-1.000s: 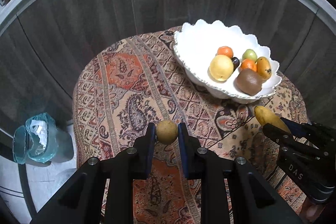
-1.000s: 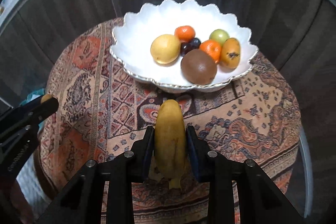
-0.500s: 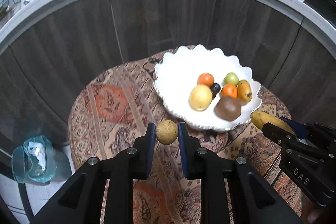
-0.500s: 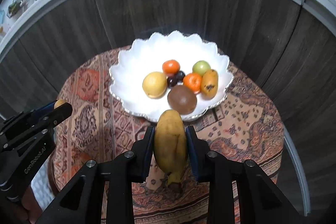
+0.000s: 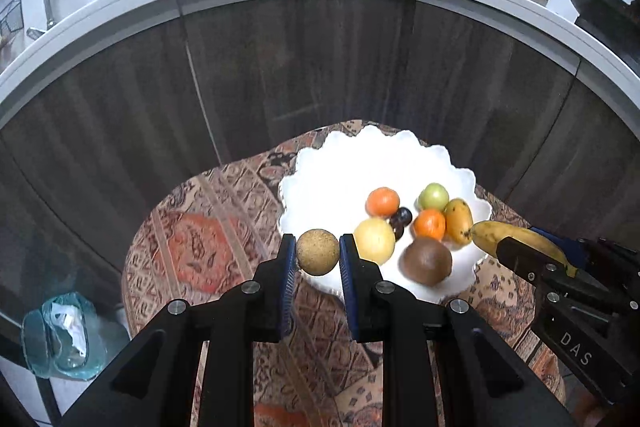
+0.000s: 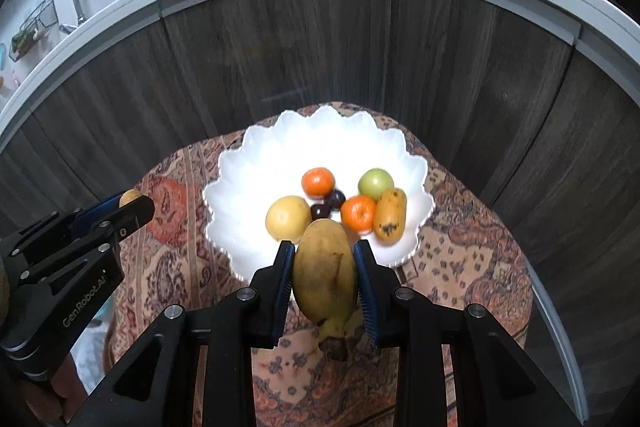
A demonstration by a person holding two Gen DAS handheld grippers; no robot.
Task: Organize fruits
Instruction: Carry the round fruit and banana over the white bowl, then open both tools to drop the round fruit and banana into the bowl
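**Both fruits lifted higher over the bowl**

Since a second ago both my grippers have risen: the counter and sink now fill the upper edge of each view, and the white scalloped bowl point(image 5: 320, 183) has slid down toward the middle of the frame.

My left gripper point(image 5: 318, 253) is closed on a round tan fruit point(image 5: 317, 251), its blue pads pressing either side. In the left wrist view that fruit sits at centre, overlapping the bowl's near left rim.

My right gripper point(image 6: 324, 267) is clamped on a yellow banana point(image 6: 325, 269), stem end pointing down toward the lower centre of the right wrist view, tip overlapping the bowl's near rim. In the left wrist view the banana point(image 5: 520, 239) juts in from the right edge, beside the bowl.

Inside the bowl, right of its middle, lie a pale yellow fruit point(image 6: 287, 218), two oranges point(image 6: 318, 182), dark grapes point(image 6: 328, 205), a green fruit point(image 6: 376, 184), a spotted mango point(image 6: 390, 215) and a brown fruit point(image 5: 427, 261). The bowl rests on a patterned cloth point(image 6: 460, 239). A teal bag point(image 5: 60, 335) sits at the lower left of the left wrist view.
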